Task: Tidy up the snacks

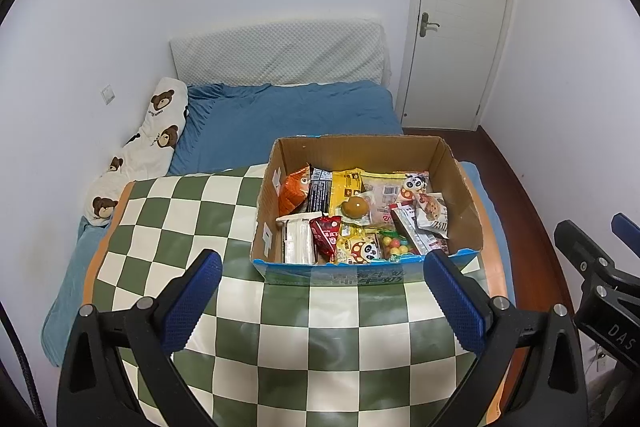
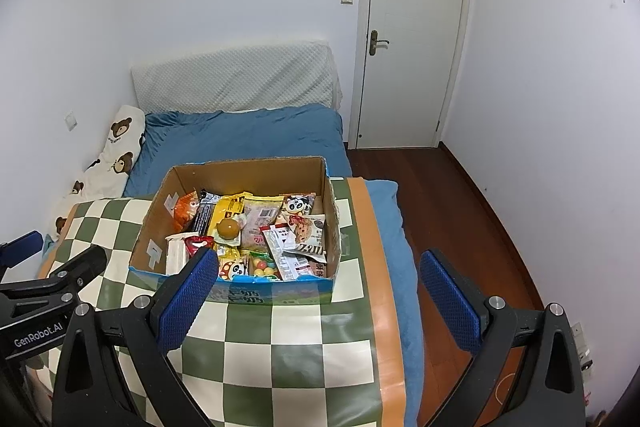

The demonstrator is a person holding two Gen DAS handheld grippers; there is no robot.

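White lettering reading "GenRobot.AI" stands on the black body of the left gripper point(image 2: 34, 335), seen from the right wrist camera, while "DAS" is printed on the right gripper point(image 1: 618, 331) in the left wrist view. Print on the snack packets and the cardboard box point(image 1: 360, 277) front is too small or blurred to read.

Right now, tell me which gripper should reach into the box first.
Probably the left gripper. Its open fingers frame the box almost head on. The right gripper is open too, but it sits off to the right, so the box lies toward its left finger.
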